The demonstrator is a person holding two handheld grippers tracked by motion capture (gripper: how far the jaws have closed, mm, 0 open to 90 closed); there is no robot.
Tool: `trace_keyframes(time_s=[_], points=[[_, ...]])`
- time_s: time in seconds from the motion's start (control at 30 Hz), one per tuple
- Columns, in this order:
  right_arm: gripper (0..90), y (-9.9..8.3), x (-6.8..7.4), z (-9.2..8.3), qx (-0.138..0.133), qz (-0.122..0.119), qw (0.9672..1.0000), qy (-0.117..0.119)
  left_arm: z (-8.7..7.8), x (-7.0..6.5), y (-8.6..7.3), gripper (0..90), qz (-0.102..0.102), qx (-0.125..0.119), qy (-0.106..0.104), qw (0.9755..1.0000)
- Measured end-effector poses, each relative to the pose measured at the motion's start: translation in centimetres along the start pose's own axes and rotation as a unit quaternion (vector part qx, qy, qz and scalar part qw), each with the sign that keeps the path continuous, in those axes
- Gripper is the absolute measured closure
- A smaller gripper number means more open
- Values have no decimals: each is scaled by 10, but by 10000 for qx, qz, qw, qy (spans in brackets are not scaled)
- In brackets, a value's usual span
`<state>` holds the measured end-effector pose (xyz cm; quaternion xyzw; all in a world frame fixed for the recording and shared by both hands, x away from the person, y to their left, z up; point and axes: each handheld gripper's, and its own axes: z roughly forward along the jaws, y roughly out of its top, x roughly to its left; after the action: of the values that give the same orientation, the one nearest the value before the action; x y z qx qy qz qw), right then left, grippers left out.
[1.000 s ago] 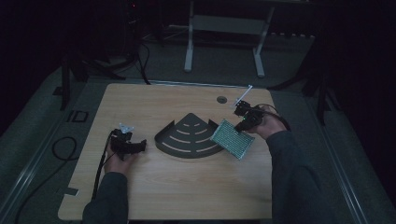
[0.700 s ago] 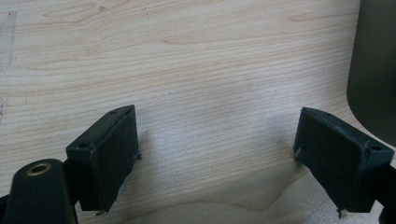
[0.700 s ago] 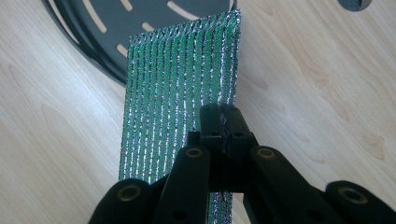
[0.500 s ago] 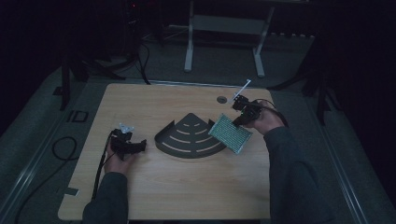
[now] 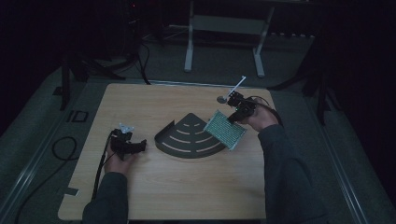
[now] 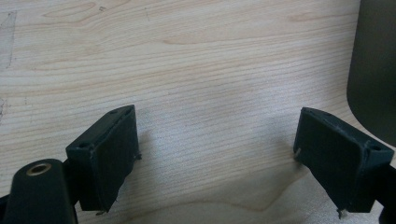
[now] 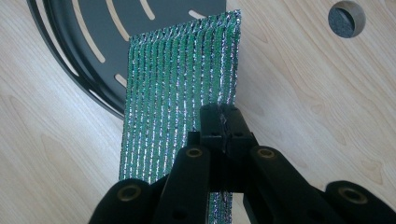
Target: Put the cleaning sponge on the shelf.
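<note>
The right gripper [image 7: 223, 122] has its 2 jaws pressed together on the edge of a green glittery mesh sheet [image 7: 180, 88], and in the right gripper view the sheet stands out ahead of the jaws with its silver-flecked ribs running away from the camera. In the high view the right gripper [image 5: 236, 112] sits toward the table's far right corner, and the mesh sheet [image 5: 225, 129] hangs tilted from it, its lower left part over the right edge of a dark fan-shaped tray [image 5: 187, 137] with pale curved slots that lies near the middle of the wooden table [image 5: 187, 186]. The right gripper view shows the sheet's far corner overlapping the tray [image 7: 74, 37], though whether the 2 actually touch is hard to tell from these angles. A round hole [image 7: 346, 18] in the tabletop lies just beyond the sheet, near the far edge. The left gripper [image 5: 130, 145] rests low by the table's left edge, well apart from the sheet, held in the person's left hand [image 5: 116, 158]; in the left gripper view its 2 jaws stand wide apart over bare wood with nothing between them, and the tray's dark rim [image 6: 373, 70] shows at the side
</note>
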<state>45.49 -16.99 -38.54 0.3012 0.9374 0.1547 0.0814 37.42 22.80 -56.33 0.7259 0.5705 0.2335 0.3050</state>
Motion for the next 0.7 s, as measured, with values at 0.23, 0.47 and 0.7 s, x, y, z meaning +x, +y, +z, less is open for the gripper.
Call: trace_keyframes(time_s=[0.23, 0.47, 0.7], points=[[894, 7, 0, 6, -48, 13, 10000, 22, 0, 0, 0, 142, 0, 0, 0, 10000], [894, 10, -2, 11, -67, 36, 10000, 36, 0, 0, 0, 142, 0, 0, 0, 10000], [894, 13, -4, 17, -84, 60, 9999, 47, 0, 0, 0, 142, 0, 0, -1, 10000]])
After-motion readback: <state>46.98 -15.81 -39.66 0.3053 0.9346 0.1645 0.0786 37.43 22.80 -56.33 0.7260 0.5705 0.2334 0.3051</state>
